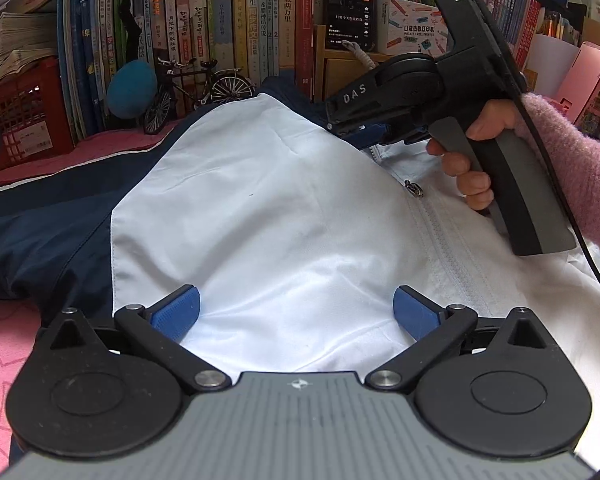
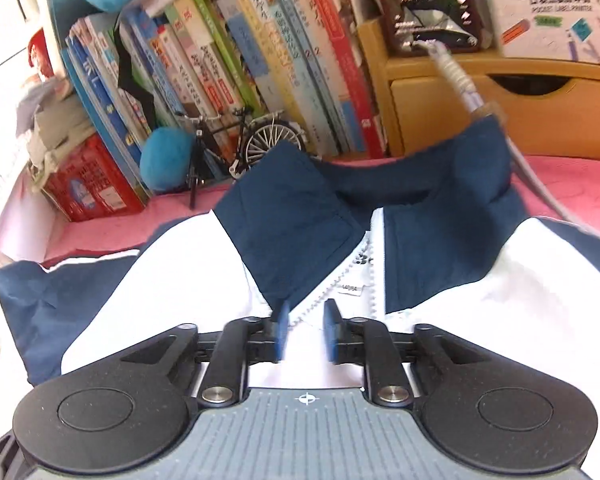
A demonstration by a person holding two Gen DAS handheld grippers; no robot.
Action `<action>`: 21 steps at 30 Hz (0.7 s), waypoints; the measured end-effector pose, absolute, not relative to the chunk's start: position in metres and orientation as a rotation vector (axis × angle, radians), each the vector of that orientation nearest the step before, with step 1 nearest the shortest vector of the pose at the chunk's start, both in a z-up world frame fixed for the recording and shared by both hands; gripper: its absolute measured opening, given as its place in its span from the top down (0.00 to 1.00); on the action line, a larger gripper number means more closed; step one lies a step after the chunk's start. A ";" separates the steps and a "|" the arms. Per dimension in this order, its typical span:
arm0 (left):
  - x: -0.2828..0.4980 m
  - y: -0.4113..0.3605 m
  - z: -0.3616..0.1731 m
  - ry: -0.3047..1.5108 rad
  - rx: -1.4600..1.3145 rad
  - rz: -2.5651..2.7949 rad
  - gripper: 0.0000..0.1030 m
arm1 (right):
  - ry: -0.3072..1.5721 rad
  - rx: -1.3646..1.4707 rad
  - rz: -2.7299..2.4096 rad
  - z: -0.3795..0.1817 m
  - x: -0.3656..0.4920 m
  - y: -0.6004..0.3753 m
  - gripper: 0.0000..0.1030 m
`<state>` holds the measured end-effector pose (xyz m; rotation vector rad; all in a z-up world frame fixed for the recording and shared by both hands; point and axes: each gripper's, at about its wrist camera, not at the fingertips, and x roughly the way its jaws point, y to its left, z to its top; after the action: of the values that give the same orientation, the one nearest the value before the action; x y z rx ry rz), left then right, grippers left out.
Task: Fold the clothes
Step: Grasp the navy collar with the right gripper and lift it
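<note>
1. A white and navy zip-front jacket (image 1: 268,208) lies spread flat on a pink patterned cover (image 1: 4,352); whether the cover sits on a bed or a bench cannot be told.
2. The jacket's navy collar (image 2: 420,184) lies at the far end, nearest the bookshelf, folded open on both sides of the zipper (image 2: 340,284).
3. Behind the jacket stands a crowded row of upright books (image 1: 220,20), mostly children's titles with bright spines.
4. Between the books and the jacket sit a small model bicycle (image 1: 196,84) and a blue plush toy (image 1: 132,88).
5. Left of the jacket is a red plastic crate (image 1: 24,116) with paper stacked on top.
6. Behind the collar is a wooden drawer unit (image 2: 500,100) holding a printer box (image 2: 556,8).
7. The left tool (image 1: 296,312) hovers over the jacket's white front, its blue pads spread wide apart with nothing between them.
8. The right tool (image 2: 306,328), held by a hand (image 1: 472,152) in a fuzzy pink sleeve (image 1: 572,168), sits near the zipper just below the collar, pads narrowly apart and clamping nothing.
</note>
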<state>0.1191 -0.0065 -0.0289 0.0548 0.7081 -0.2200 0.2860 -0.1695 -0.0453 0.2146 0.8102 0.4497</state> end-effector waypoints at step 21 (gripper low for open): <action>0.118 -0.002 -0.028 0.707 0.051 -0.224 0.00 | 0.764 0.172 0.482 -0.043 0.327 -0.129 0.93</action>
<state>0.1184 -0.0017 -0.0283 0.0510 0.7074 -0.2244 0.3271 -0.1295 -0.0434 0.1716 0.7637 0.4824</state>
